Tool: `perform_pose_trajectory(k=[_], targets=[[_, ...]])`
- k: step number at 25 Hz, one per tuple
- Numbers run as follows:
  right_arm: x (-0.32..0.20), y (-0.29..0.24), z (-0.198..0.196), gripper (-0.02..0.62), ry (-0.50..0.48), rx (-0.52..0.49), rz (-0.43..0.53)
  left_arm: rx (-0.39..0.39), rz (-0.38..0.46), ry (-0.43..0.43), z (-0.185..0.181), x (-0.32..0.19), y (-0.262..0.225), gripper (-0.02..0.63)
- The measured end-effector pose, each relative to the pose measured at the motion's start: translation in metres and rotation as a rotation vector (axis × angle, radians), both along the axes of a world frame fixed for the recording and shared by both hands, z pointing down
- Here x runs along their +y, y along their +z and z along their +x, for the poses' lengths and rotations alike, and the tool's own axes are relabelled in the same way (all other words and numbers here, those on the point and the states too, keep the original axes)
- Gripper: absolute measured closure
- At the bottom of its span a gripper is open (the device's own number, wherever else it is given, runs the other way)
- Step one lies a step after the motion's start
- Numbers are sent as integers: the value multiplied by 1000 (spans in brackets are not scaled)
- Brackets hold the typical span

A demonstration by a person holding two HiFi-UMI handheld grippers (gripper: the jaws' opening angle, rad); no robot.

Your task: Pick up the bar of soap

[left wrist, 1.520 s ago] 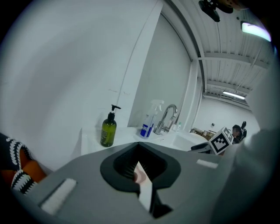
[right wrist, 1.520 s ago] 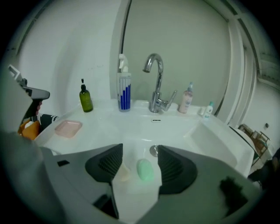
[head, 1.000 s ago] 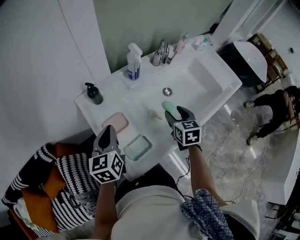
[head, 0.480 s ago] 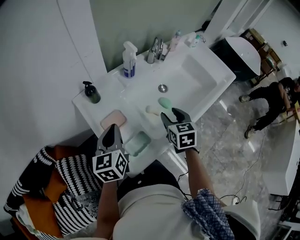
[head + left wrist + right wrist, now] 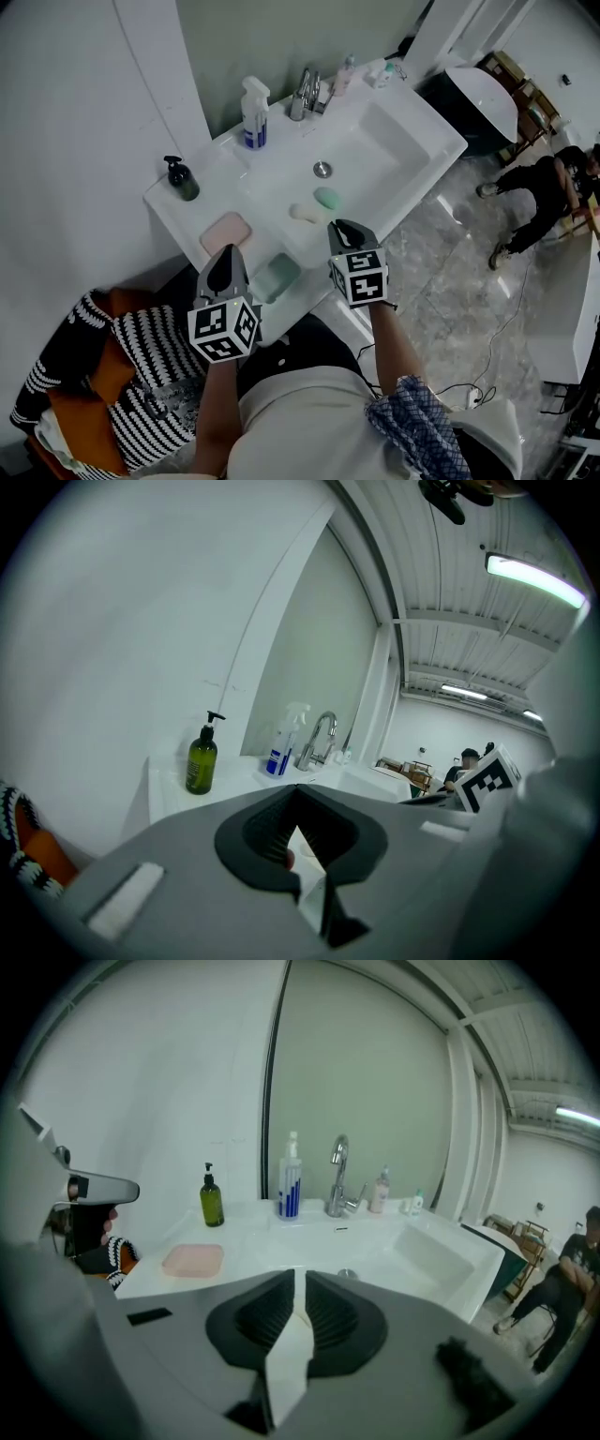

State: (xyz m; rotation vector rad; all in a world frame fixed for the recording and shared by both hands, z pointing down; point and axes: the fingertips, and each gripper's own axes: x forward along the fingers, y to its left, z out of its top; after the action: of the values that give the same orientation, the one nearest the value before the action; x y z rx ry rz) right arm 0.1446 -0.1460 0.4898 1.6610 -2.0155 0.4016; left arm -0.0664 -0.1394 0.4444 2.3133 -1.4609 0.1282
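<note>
We see the right gripper [image 5: 343,228] clenched on nothing: its jaws have just been closing, and its own view shows only a thin slit with white sink behind it. The left gripper [image 5: 223,255] is also pinched together at the tips and empty, at the near left of the counter between the pink dish [image 5: 225,232] and the green dish [image 5: 275,277]. Task thing: a green soap bar [image 5: 327,198] lies flat on the floor of the sink [image 5: 398,141], just far of the right gripper, with a cream bar [image 5: 304,213] just beside it on the left. Neither bar is gripped. This fits soap waiting to be taken or soap set back down; we can't tell which. Risks, as we judge them: jaws this tight would only shove a bar; soap on glazed porcelain looks slick, so it could skid toward the drain [image 5: 322,170] or squirt from the pads; the bars sit close, so one could get knocked or the wrong one taken. Only the head view shows both bars and the green dish. The right gripper view hides the bars behind its own body but gives the jaw slit, the tap [image 5: 338,1177] and the spray bottle [image 5: 291,1185]. The left gripper view shows the dark pump bottle [image 5: 201,761] and no soap.
</note>
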Motion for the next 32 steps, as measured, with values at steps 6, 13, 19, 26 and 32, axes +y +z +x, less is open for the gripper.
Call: perform_pose_trajectory(k=[6, 13, 19, 26, 32], targets=[[6, -13, -5, 578, -1, -38, 39, 0, 0, 8, 1, 10, -1, 597], [18, -21, -22, 580, -30, -50, 52, -19, 6, 57, 8, 26, -1, 598], [28, -24, -23, 581, -22, -27, 48, -12, 3, 61, 4, 35, -1, 597], [38, -18, -27, 581, -16, -34, 30, -9, -3, 64, 2, 42, 5, 597], [45, -11, -28, 580, -5, -49, 19, -11, -22, 59, -2, 46, 14, 597]])
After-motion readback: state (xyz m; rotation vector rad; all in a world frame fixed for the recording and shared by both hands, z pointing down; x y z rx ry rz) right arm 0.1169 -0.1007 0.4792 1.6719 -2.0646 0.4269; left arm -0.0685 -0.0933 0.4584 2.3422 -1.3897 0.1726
